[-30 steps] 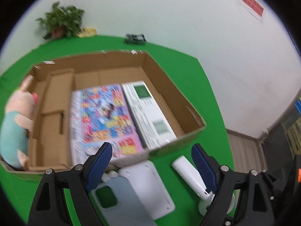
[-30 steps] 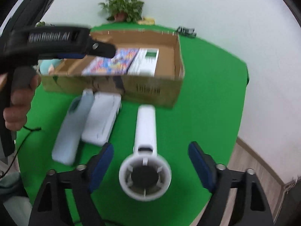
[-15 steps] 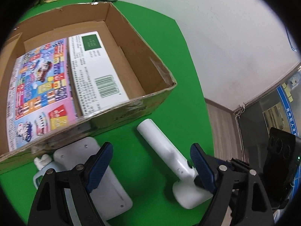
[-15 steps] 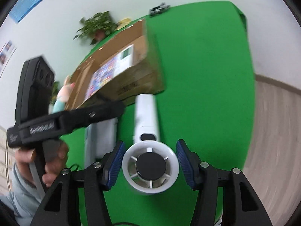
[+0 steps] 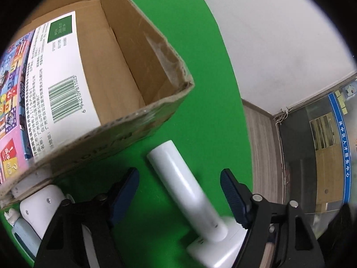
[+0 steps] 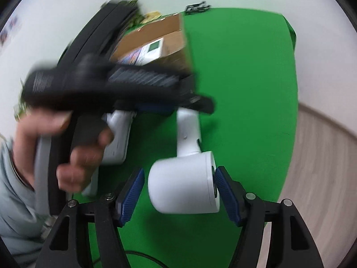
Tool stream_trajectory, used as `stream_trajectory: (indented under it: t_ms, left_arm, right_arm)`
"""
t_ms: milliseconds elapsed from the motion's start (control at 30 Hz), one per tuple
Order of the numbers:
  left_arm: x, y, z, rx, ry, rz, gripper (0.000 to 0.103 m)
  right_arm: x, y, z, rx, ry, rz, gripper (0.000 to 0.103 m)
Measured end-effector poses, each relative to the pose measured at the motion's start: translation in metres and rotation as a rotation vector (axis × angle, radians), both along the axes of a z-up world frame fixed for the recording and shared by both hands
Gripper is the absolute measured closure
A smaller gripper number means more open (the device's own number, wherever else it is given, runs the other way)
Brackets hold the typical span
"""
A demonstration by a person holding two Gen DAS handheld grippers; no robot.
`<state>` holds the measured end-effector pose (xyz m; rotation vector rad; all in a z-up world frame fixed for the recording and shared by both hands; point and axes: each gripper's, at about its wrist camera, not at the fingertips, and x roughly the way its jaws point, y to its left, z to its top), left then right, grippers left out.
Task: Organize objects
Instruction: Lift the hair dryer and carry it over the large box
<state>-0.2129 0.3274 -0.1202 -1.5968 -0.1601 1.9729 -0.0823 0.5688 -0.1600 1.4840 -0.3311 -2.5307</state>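
A white hair dryer (image 5: 180, 183) lies on the green table beside the cardboard box (image 5: 156, 102). Its handle runs between the fingers of my left gripper (image 5: 179, 178), whose jaws are closing; neither pad touches it. In the right wrist view the dryer's round head (image 6: 180, 187) sits between the blue pads of my right gripper (image 6: 179, 174). Those jaws are opening: the right pad is at the head's end face and the left pad stands just off it. A hand (image 6: 73, 156) holds the blurred black body of the left gripper over the handle.
The box holds a white barcode carton (image 5: 67, 78) and a colourful carton (image 5: 11, 111). A flat white device (image 5: 42, 203) and a pale blue bottle (image 5: 22, 234) lie at the box's near wall. The table edge (image 5: 241, 116) drops to a wooden floor on the right.
My left gripper swung right and down from over the box until the dryer's handle lay between its fingers. My right gripper closed in around the dryer's head and rolled; the head now shows side-on.
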Motion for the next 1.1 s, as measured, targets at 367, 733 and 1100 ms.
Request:
stream_trajectory:
  t_ms: [367, 733, 1100]
  left_arm:
    - [0.002, -0.004, 0.005, -0.044, -0.016, -0.017, 0.065]
    - [-0.001, -0.024, 0.009, -0.003, -0.034, 0.006, 0.068]
    - [0.010, -0.050, 0.091, 0.105, 0.165, 0.061, 0.069]
  right_arm:
    - [0.009, -0.035, -0.001, 0.161, -0.019, -0.002, 0.045]
    - [0.011, -0.052, 0.010, 0.262, 0.013, -0.007, 0.047]
    - [0.030, -0.050, 0.070, 0.272, 0.228, -0.064, 0.047]
